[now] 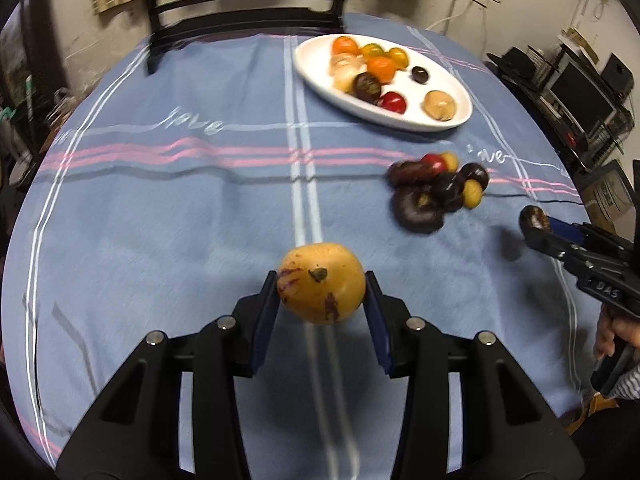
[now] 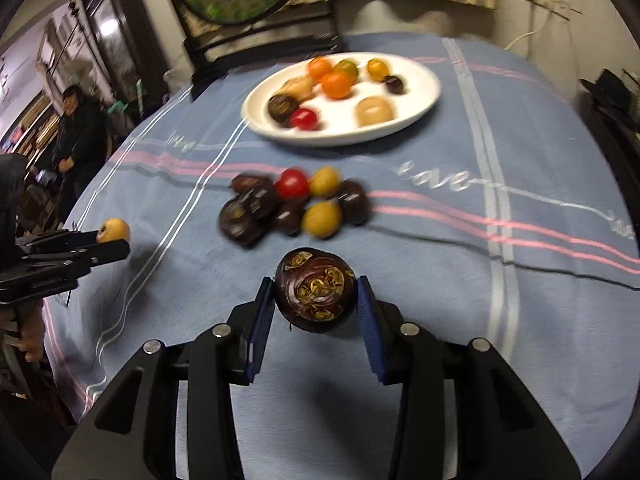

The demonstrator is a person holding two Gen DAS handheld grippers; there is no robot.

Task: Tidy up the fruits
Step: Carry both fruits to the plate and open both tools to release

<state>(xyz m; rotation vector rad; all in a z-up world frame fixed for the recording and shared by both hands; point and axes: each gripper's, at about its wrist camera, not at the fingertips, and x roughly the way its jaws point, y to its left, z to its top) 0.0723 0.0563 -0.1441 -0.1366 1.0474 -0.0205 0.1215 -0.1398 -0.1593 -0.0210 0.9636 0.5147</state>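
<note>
My left gripper (image 1: 321, 286) is shut on a yellow fruit (image 1: 321, 282) with purple marks, held above the blue cloth. My right gripper (image 2: 316, 294) is shut on a dark purple fruit (image 2: 315, 291) with golden patterns. A loose pile of fruits (image 2: 294, 206), dark, red and yellow, lies on the cloth between the grippers and the plate. Farther back, a white oval plate (image 2: 416, 112) holds several orange, yellow, red, dark and pale fruits. The left wrist view shows the right gripper (image 1: 536, 224) at the right edge with its dark fruit (image 1: 534, 218). The left gripper (image 2: 108, 240) with its yellow fruit (image 2: 114, 230) appears at the left of the right wrist view.
A round table under a blue striped cloth (image 1: 200, 208) fills both views. A dark chair (image 1: 244, 4) stands at the far side. A person (image 2: 78, 132) stands in the room at the left. Shelves with equipment (image 1: 580, 92) line the right wall.
</note>
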